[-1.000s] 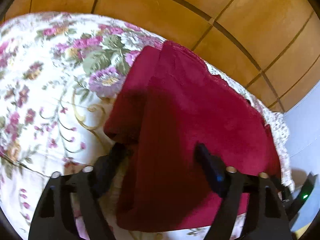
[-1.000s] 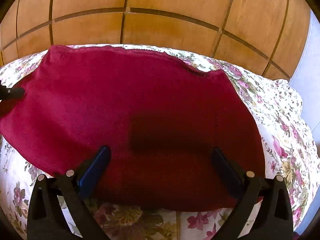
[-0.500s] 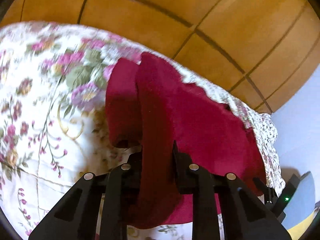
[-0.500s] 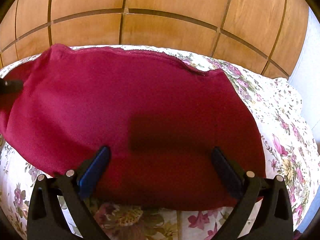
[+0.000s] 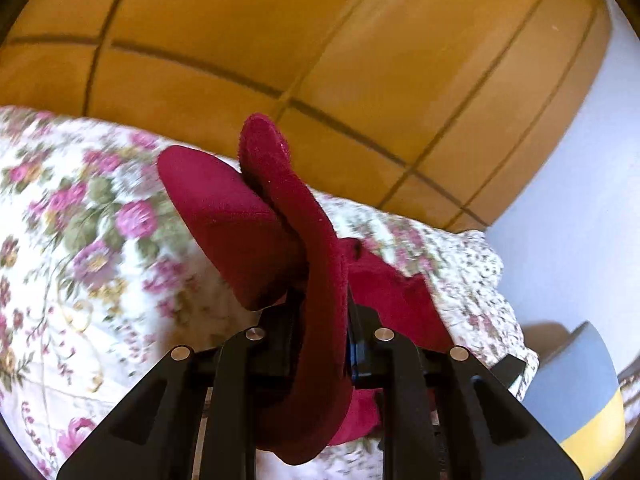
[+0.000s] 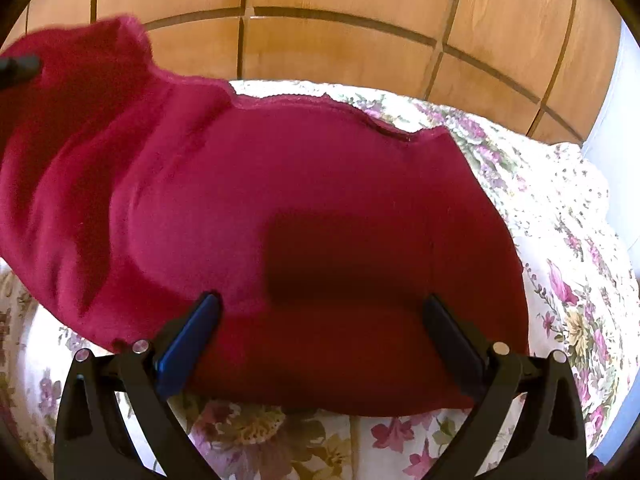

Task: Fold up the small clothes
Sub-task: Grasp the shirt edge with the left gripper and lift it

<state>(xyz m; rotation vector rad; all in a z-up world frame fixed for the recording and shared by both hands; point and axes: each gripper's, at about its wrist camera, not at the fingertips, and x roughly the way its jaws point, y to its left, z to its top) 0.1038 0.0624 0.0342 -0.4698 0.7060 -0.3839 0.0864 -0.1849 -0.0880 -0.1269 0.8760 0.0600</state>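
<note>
From the left wrist view, the left gripper (image 5: 320, 332) is clenched on an edge of the dark red cloth (image 5: 236, 224), its two fingers pressed close with the fabric pinched between them. The pinched edge stands up off the bed in a ridge, curling over at the top against the wooden wall (image 5: 280, 40) behind. More of the cloth sags to the left of the fingers and lies flat to their right on the flowered bedspread (image 5: 80, 240). A blue and yellow object (image 5: 580, 392) sits at the lower right, beside the pale wall.

From the right wrist view, the right gripper (image 6: 320, 320) is spread wide, grasping nothing; its blue-padded finger (image 6: 188, 344) and its dark finger rest over the near part of the cloth (image 6: 300, 208), well apart from each other. Most of the cloth lies flat on the bedspread (image 6: 560, 280), with a dark shadow on it between the fingers. Its far left corner is raised off the bed, where a black tip of the left gripper (image 6: 18, 66) shows at the frame's edge.
</note>
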